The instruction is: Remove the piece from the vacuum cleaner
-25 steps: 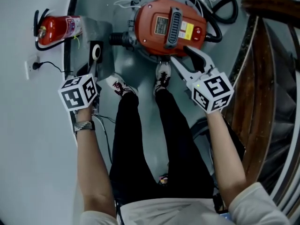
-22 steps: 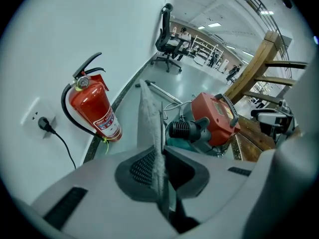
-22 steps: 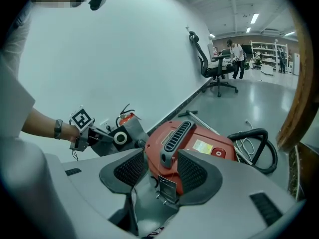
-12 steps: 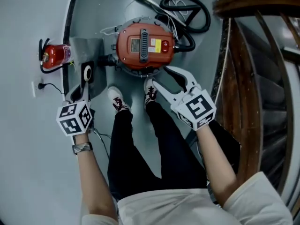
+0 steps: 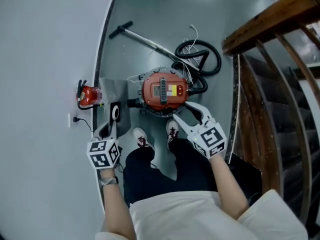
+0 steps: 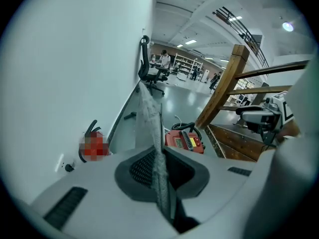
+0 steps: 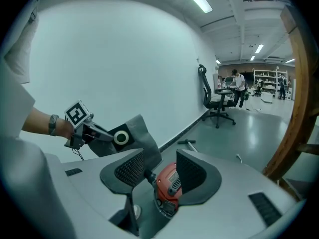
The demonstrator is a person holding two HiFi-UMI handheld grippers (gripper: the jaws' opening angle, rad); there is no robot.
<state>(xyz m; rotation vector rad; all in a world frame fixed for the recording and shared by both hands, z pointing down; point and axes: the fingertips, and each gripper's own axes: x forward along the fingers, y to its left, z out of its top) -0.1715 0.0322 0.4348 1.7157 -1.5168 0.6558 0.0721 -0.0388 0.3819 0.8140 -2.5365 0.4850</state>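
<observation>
Above a glossy grey floor by a white wall, left gripper jaws pinch a grey filter bag; right gripper jaws stand spread.

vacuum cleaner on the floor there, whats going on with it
A person stands over the red vacuum cleaner on the floor, a gripper in each hand. The left gripper is clamped on a grey dust bag with a black collar, held beside the wall, clear of the machine. The right gripper is open and empty.
</observation>
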